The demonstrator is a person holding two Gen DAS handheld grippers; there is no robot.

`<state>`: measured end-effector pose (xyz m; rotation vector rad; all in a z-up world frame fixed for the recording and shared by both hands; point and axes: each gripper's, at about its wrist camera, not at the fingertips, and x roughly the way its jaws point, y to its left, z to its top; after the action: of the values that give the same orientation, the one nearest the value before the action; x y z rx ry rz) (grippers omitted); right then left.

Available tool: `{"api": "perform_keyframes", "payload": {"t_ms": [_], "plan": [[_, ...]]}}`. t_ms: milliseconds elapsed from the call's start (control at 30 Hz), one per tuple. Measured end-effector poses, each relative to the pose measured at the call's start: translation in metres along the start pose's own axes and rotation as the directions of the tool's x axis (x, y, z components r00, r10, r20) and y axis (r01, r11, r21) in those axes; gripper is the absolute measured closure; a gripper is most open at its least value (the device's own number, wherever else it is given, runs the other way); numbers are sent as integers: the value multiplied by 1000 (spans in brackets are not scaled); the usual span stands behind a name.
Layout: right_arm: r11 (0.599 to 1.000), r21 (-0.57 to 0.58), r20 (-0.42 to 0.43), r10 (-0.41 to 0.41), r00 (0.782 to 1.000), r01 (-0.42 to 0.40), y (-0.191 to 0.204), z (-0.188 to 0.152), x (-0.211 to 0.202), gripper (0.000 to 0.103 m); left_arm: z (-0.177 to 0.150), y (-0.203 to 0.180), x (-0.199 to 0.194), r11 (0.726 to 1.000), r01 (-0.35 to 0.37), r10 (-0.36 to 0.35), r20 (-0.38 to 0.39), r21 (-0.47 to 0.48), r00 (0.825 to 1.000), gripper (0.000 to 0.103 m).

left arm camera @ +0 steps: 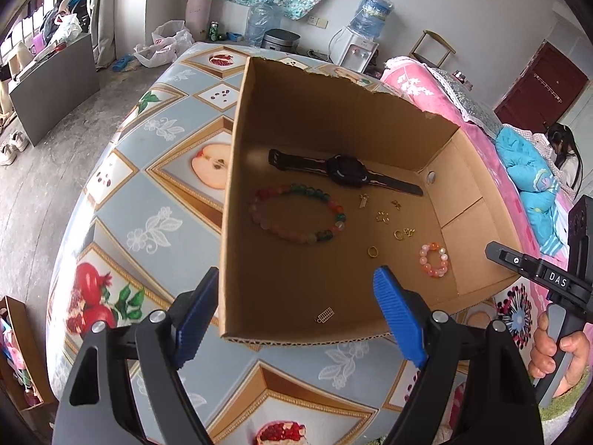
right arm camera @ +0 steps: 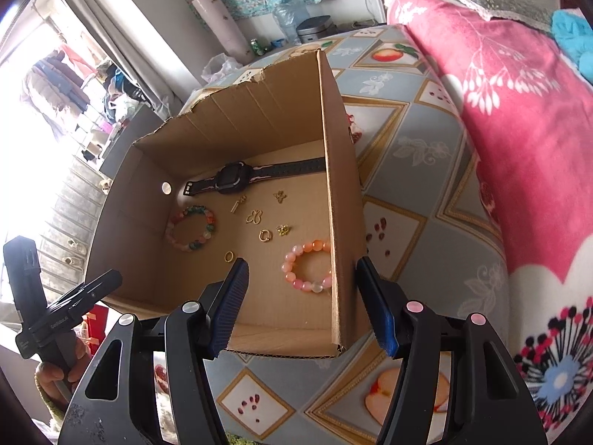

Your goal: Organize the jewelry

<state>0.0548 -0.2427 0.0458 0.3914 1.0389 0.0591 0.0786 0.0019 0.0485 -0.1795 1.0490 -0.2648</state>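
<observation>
A: Left wrist view shows the cardboard box (left arm camera: 333, 118) on the patterned surface (left arm camera: 155, 170). All the jewelry lies inside it: the black watch (left arm camera: 348, 170) at the back, the multicolour bead bracelet (left arm camera: 300, 213), the small pink bead bracelet (left arm camera: 433, 259) near the right wall, and some gold rings and charms (left arm camera: 385, 222) between them.

B: And the jaws?

A: The left gripper (left arm camera: 300, 315) has its jaws spread wide, one on each side of the box's left wall, holding nothing. The right gripper (right arm camera: 311, 304) is spread too, astride the right wall.

B: What could go wrong?

A: I think a jaw could catch a thin wall and push or tip the light box, so the small gold pieces would slide together. They are tiny and flat, easy to miss or flick.

B: What stands in the way?

A: The high walls limit the reach. The pink blanket (right arm camera: 519, 129) lies just beside the surface.
</observation>
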Motion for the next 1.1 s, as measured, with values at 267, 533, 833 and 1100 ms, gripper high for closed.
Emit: {"api": "perform_keyframes", "payload": {"t_ms": [267, 533, 833, 1100], "plan": [[1000, -2, 38, 10, 999, -10, -4, -28, -11, 44, -27, 0, -12, 1000, 7, -7, 31, -2, 999, 22], [1000, 29, 148, -4, 989, 0, -12, -46, -38, 37, -50, -6, -54, 994, -63, 41, 221, 94, 975, 21], [991, -79, 259, -87, 962, 111, 14, -94, -84, 14, -93, -25, -111, 976, -108, 30, 375, 188, 926, 5], [978, -126, 196, -142, 970, 169, 43, -115, -55, 10, -95, -34, -103, 987, -138, 100, 366, 78, 925, 5]]}}
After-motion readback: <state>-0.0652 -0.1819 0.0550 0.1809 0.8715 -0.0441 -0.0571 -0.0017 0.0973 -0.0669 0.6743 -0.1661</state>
